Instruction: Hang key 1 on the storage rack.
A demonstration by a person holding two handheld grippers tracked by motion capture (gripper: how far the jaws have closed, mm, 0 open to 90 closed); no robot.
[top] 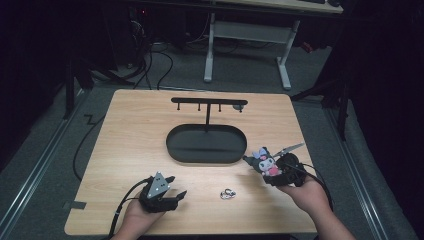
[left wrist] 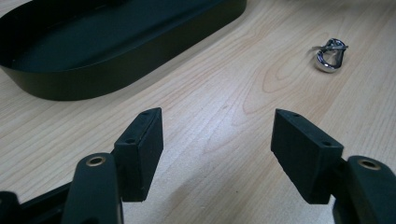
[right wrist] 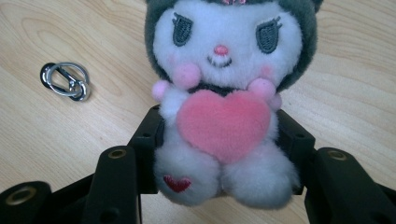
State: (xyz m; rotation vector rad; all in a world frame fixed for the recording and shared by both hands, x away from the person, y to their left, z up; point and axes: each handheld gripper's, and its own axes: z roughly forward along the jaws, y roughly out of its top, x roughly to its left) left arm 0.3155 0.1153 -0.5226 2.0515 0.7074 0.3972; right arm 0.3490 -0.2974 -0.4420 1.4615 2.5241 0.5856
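A small plush doll (right wrist: 224, 93) with a white face, dark hood and pink heart sits between the jaws of my right gripper (right wrist: 223, 140), which is shut on its body. In the high view the doll (top: 266, 161) is held just above the table at the right, beside my right gripper (top: 280, 172). A silver key-ring clasp (top: 228, 193) lies on the wood between the hands; the clasp (left wrist: 330, 55) is also ahead of my left gripper (left wrist: 217, 149), which stands open and empty. My left gripper (top: 172, 192) rests near the front edge.
A black oval tray (top: 206, 145) with an upright hanger stand (top: 208, 104) sits mid-table; its rim (left wrist: 116, 65) lies just beyond my left gripper. The wooden table (top: 130, 135) has bare room at the left and back. Cables trail off the front left.
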